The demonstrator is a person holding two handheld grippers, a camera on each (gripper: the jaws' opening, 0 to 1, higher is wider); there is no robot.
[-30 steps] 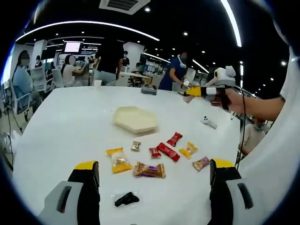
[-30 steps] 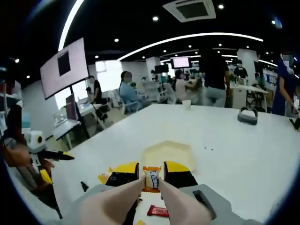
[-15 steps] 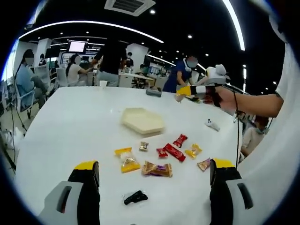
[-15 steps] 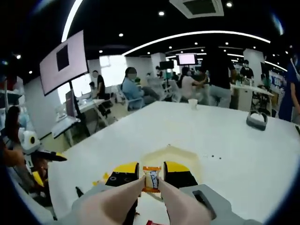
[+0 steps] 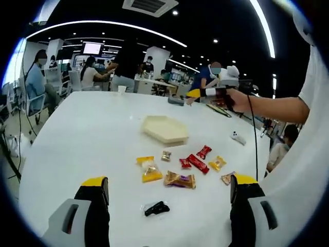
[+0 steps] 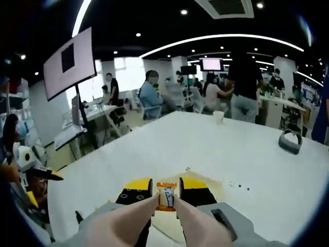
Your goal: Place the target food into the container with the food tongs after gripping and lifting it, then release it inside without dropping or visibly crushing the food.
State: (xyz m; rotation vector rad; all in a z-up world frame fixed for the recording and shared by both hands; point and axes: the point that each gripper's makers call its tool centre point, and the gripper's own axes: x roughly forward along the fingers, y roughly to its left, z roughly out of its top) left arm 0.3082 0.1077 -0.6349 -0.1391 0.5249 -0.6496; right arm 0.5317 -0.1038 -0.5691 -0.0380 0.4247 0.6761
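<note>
Tool (image 6: pixel 166 198) pinches orange-wrapped candy (image 6: pixel 166 196)

Most of the container (image 6: pixel 198 177) is being hidden behind the right gripper (image 6: pixel 166 198) and tongs (image 6: pixel 131 218), while print on the wrappers (image 5: pixel 180 179) is being left too small to be read.

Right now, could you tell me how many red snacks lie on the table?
3, near the tray: upper snack, long snack beside it, small snack left of that. Others may be hidden.
</note>
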